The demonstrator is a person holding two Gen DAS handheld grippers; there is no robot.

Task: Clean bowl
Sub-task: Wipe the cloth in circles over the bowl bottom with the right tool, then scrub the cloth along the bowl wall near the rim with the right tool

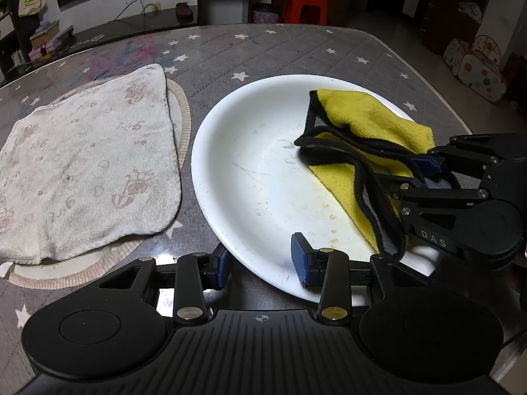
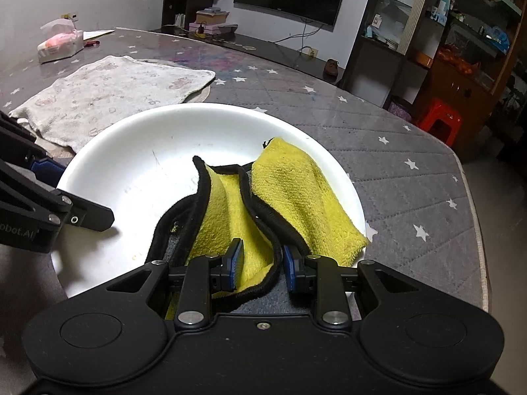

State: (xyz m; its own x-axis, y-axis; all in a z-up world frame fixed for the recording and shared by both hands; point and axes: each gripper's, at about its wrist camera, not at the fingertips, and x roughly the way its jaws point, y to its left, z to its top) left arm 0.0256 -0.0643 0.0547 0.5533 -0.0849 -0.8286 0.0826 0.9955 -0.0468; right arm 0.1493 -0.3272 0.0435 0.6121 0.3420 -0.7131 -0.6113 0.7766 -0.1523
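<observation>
A wide white bowl [image 1: 260, 164] sits on the grey star-patterned table; it also shows in the right wrist view [image 2: 148, 158]. Faint smears mark its inside. A yellow cloth with black edging [image 1: 362, 121] lies in its right half, also seen in the right wrist view [image 2: 290, 191]. My right gripper [image 2: 262, 263] is shut on the near fold of the cloth; it shows in the left wrist view [image 1: 428, 172]. My left gripper [image 1: 262, 263] straddles the bowl's near-left rim, one finger outside and one inside, pads apart from the rim.
A worn white towel [image 1: 85, 171] lies on a round beige mat [image 1: 182, 121] left of the bowl. A plastic bag [image 2: 59, 44] sits at the table's far corner. A red stool [image 2: 438, 125] stands beyond the table's right edge.
</observation>
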